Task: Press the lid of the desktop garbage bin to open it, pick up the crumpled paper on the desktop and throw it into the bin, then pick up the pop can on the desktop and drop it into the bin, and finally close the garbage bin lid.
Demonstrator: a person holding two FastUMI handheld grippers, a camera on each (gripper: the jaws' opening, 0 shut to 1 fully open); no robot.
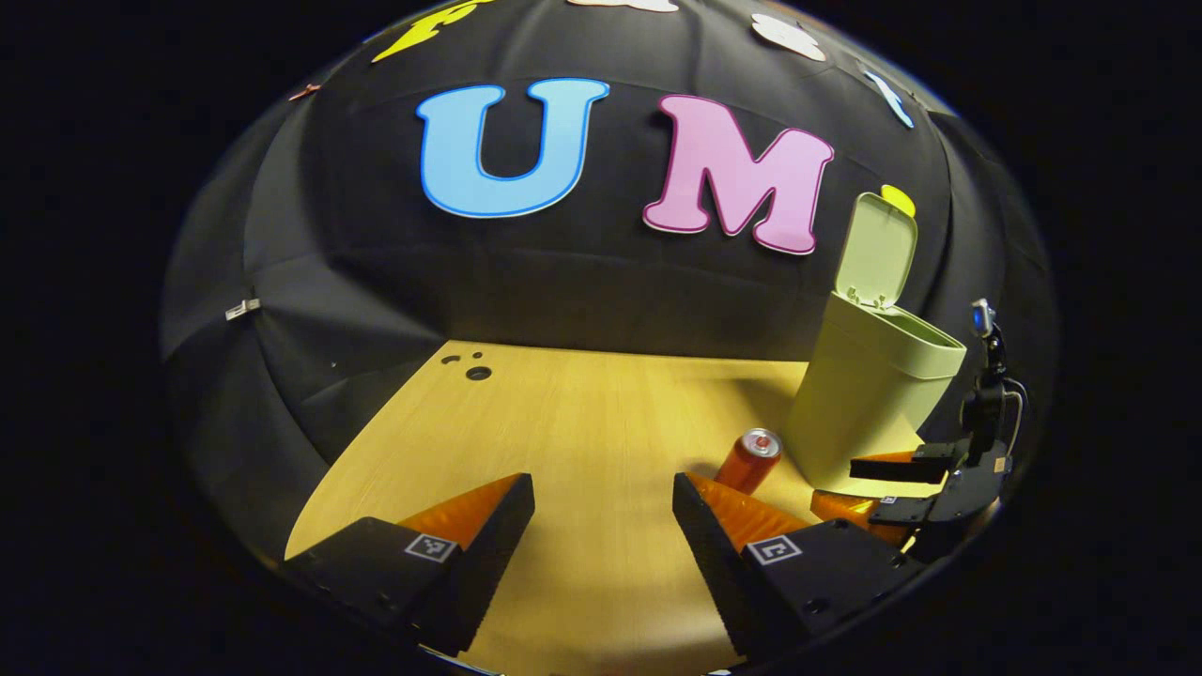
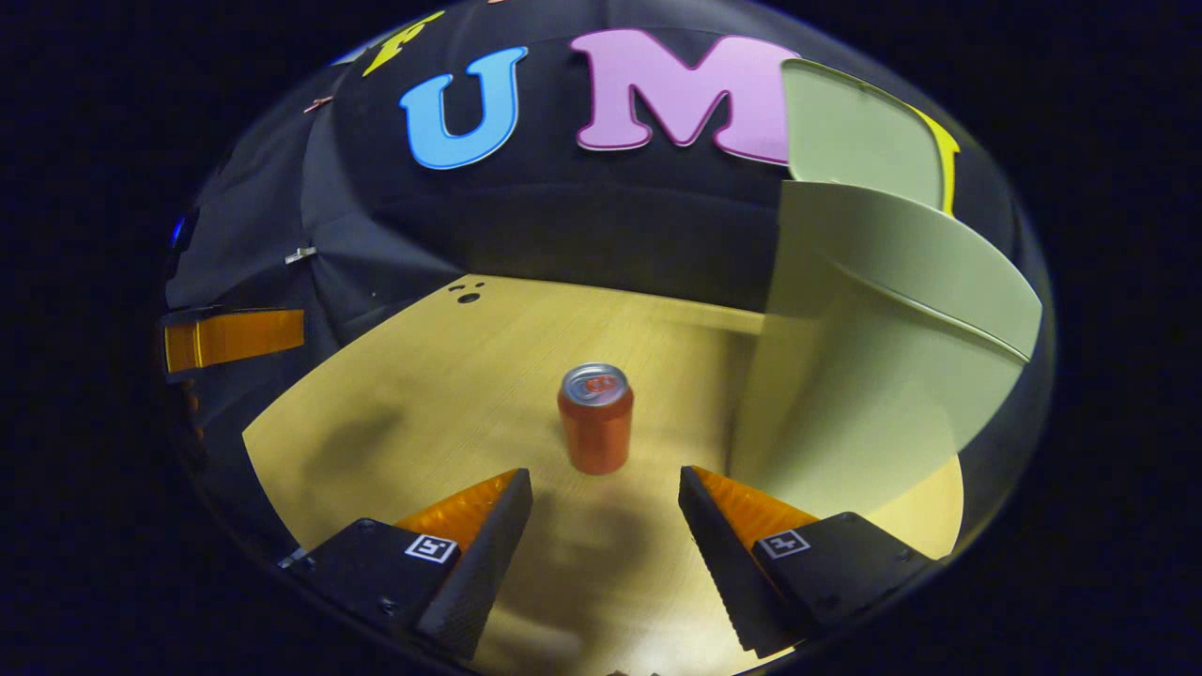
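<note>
An orange pop can stands upright on the wooden desk, a short way ahead of my open right gripper and in line with the gap between its fingers. Just right of the can rises the pale green bin with its lid swung up. In the left gripper view the can stands left of the bin, whose lid stands open. My left gripper hovers open over bare desk, the can beyond its right finger. The right gripper shows in front of the bin.
Black cloth walls close the desk at the back and left. A few small dark holes mark the desk's far left corner. The left gripper's finger shows at the left edge of the right gripper view.
</note>
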